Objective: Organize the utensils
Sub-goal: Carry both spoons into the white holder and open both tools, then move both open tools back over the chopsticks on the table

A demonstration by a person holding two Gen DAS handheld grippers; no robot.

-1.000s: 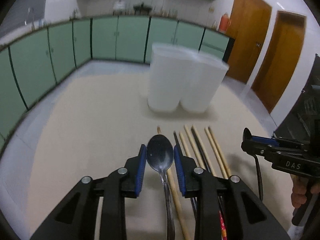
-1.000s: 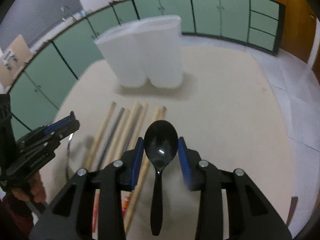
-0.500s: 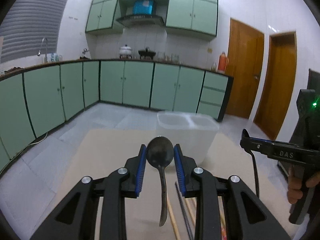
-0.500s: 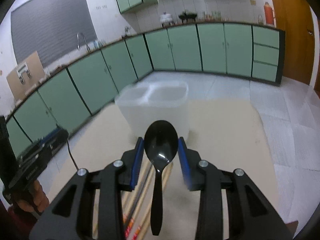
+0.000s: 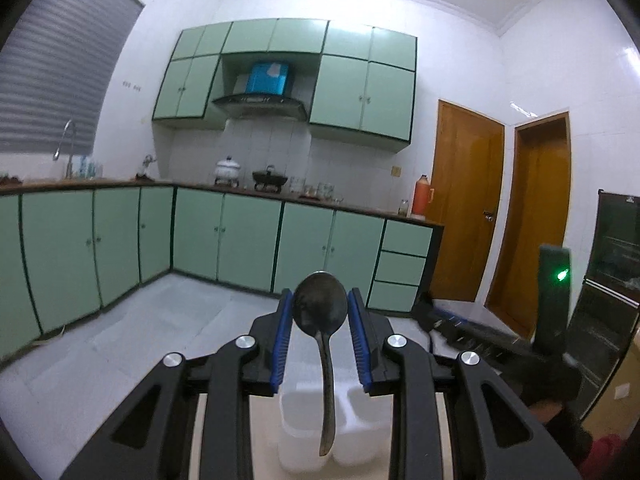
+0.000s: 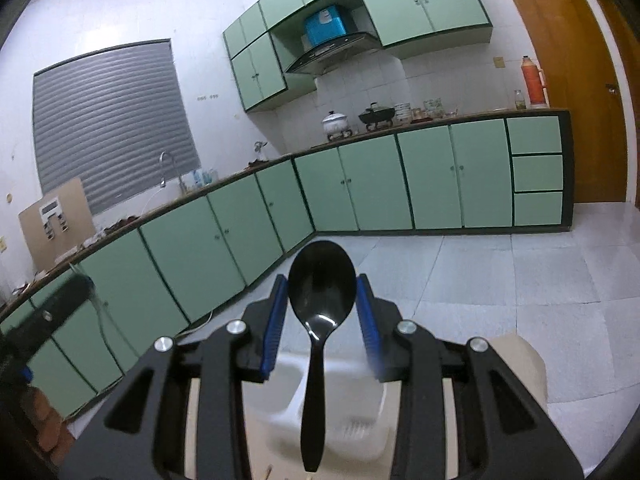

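My left gripper (image 5: pixel 320 308) is shut on a dark metal spoon (image 5: pixel 322 320), gripped by the bowl, with the handle hanging down over the white two-compartment holder (image 5: pixel 298 416) below. My right gripper (image 6: pixel 322 296) is shut on a black plastic spoon (image 6: pixel 320 292), bowl up, with its handle hanging over the same white holder (image 6: pixel 344 428). The right gripper (image 5: pixel 460 326) also shows at the right of the left wrist view. The tips of chopsticks (image 6: pixel 268 472) barely show at the bottom edge.
The beige table (image 6: pixel 520 364) lies under the holder. Green floor cabinets (image 5: pixel 248 236) and a tiled floor (image 6: pixel 520 272) lie beyond. Wooden doors (image 5: pixel 468 200) are at the right. A black appliance (image 5: pixel 612 280) stands at far right.
Both grippers have risen and tilted up with their spoons. They went from low over the chopsticks to above the white holder. The table has mostly dropped out of view.
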